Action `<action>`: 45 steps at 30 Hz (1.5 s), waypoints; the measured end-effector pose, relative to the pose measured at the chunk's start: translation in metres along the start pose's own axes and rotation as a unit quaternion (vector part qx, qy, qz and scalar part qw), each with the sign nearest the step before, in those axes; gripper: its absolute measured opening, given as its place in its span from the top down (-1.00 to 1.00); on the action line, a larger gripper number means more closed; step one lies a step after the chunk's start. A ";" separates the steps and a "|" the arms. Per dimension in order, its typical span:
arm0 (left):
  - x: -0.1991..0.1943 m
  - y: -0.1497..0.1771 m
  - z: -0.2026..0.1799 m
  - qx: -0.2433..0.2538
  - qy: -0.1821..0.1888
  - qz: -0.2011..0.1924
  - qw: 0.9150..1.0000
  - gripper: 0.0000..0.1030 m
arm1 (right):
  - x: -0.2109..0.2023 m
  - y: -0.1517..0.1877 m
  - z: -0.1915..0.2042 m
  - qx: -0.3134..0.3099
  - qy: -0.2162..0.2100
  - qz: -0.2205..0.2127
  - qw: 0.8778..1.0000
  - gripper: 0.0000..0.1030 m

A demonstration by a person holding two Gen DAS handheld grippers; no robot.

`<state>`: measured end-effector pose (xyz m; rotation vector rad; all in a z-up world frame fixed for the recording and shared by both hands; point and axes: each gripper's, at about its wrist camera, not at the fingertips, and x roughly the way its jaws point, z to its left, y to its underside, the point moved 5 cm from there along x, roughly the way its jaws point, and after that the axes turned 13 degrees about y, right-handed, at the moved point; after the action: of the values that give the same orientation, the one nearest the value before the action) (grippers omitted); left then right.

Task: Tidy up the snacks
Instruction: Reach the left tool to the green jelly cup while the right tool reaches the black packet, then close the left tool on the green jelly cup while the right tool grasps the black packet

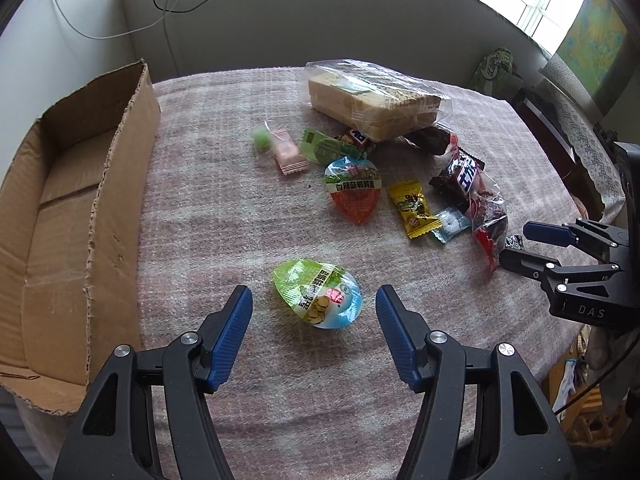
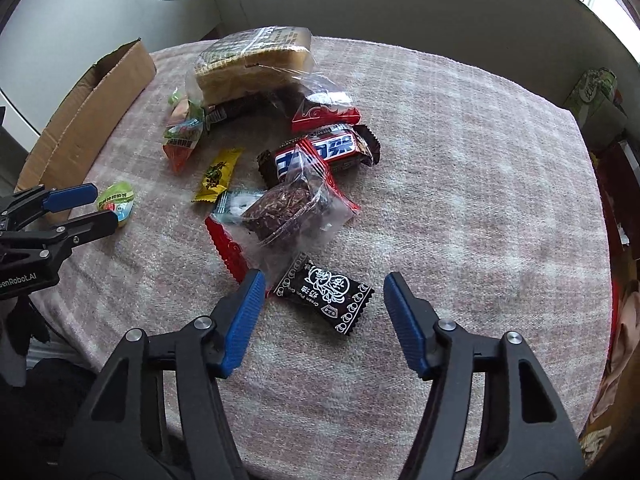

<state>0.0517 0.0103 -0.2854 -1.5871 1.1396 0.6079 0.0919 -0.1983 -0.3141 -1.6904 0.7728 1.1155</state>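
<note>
My left gripper [image 1: 314, 294] hangs open over the pink-checked cloth, its blue pads on either side of a green egg-shaped snack pack [image 1: 318, 294] without touching it. My right gripper [image 2: 326, 278] is also open, straddling a black cream-plum candy [image 2: 324, 298] with gaps on both sides. The open cardboard box [image 1: 120, 200] lies at the left. In the right wrist view the left gripper [image 2: 105, 205] shows at the far left by the green pack [image 2: 116, 202].
A bagged loaf of bread [image 1: 376, 100] lies at the back of the cloth. In front of it sit an orange egg pack [image 1: 352, 190], a yellow candy [image 1: 412, 210], a chocolate bar [image 2: 320, 152] and a bagged brown cake [image 2: 284, 212]. The table's edge curves close on the right.
</note>
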 end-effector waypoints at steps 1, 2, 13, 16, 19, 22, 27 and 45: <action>0.001 -0.001 0.000 0.002 -0.002 -0.002 1.000 -0.22 | 0.002 0.001 0.001 -0.004 -0.001 0.002 1.000 -0.17; 0.003 -0.001 0.001 0.002 -0.002 -0.002 1.000 -0.20 | 0.003 0.002 0.003 -0.009 0.000 0.004 1.000 -0.14; 0.013 -0.003 0.002 0.010 -0.002 -0.006 1.000 0.33 | 0.004 0.003 0.000 -0.009 -0.003 0.007 1.000 0.32; 0.014 -0.002 0.002 0.013 0.000 -0.008 1.000 0.39 | 0.004 0.004 -0.004 -0.006 -0.010 0.008 1.000 0.35; 0.013 -0.001 0.004 0.015 0.005 -0.013 1.000 0.40 | 0.003 0.004 -0.005 -0.001 -0.011 0.009 1.000 0.38; 0.013 -0.002 0.004 0.016 0.010 -0.016 1.000 0.41 | 0.001 0.005 -0.006 0.006 -0.014 0.007 1.000 0.43; 0.010 -0.001 0.006 0.011 0.017 -0.021 1.000 0.41 | -0.002 0.008 -0.011 0.018 -0.020 0.004 1.000 0.50; 0.007 -0.001 -0.004 0.022 0.022 -0.026 0.999 0.41 | -0.003 0.014 -0.005 -0.016 -0.024 0.007 1.000 0.59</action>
<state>0.0547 0.0038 -0.2896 -1.5942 1.1324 0.5132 0.0802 -0.2077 -0.3161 -1.6815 0.7408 1.1785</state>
